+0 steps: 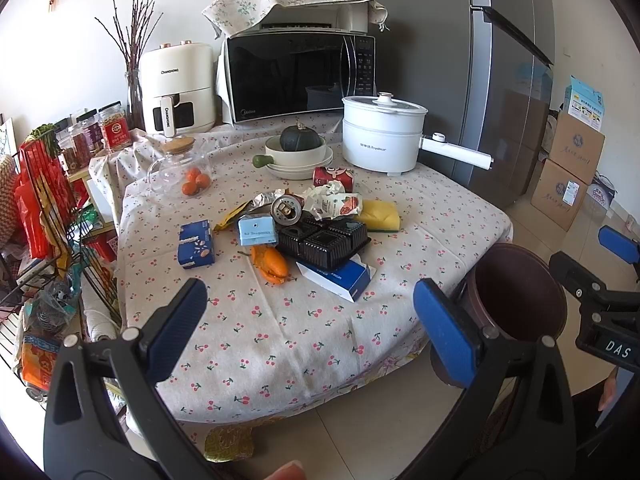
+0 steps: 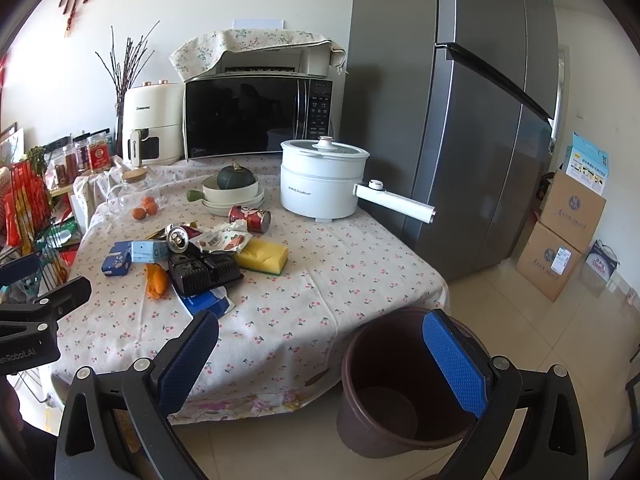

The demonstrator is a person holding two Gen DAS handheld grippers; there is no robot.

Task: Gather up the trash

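Trash lies heaped mid-table: a black plastic tray, a blue carton under it, an orange wrapper, a small blue box, a pale blue box, crumpled wrappers, a red can and a yellow sponge. A brown bin stands on the floor at the table's right corner. My left gripper is open, short of the heap. My right gripper is open above the bin's rim.
A white electric pot, stacked bowls with a squash, a glass jar, a microwave and an air fryer stand at the back. A grey fridge rises on the right, cardboard boxes beyond. A wire rack crowds the left.
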